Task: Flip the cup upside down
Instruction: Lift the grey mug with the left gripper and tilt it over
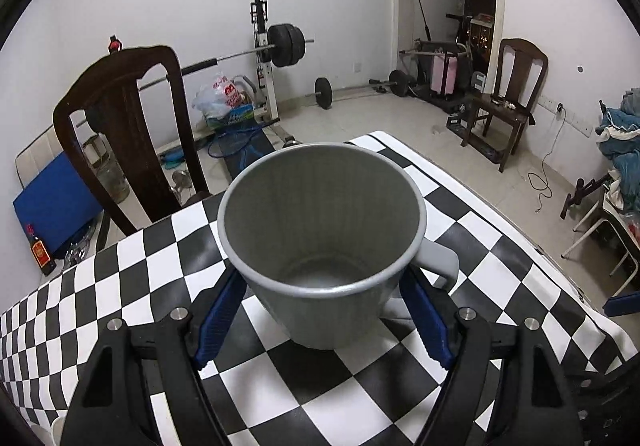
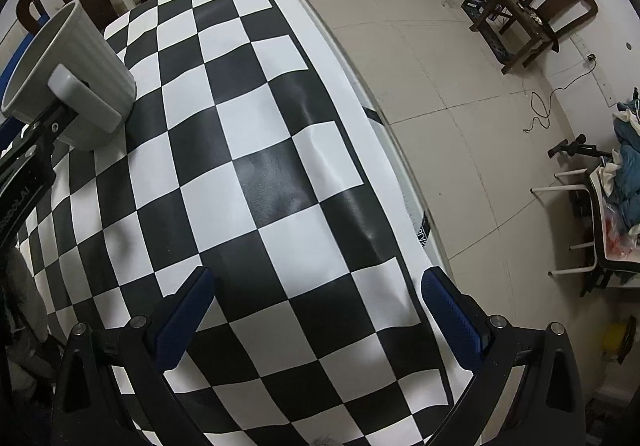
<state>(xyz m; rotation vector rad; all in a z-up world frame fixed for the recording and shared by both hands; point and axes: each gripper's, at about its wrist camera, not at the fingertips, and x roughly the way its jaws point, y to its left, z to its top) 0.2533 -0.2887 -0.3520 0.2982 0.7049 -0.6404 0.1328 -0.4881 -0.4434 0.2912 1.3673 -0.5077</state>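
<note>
The grey ribbed cup with a squared side handle (image 1: 320, 242) sits mouth-up between the blue-padded fingers of the left gripper (image 1: 320, 286), its long axis near vertical and its handle out to the right. The pads press its lower wall on either side, so these jaws appear closed on it, though contact behind the wall is partly hidden. Whether its base rests on the black-and-white checkered tablecloth (image 1: 360, 398) or hangs just above it, I cannot tell. The flip turns on this side grip: rolling the wrist should bring the mouth down. The right gripper (image 2: 316, 310) stands wide open, holding nothing, well apart from the cup. Its view alone shows the cup (image 2: 76, 58) tilted from outside; the left view alone shows the empty interior.
</note>
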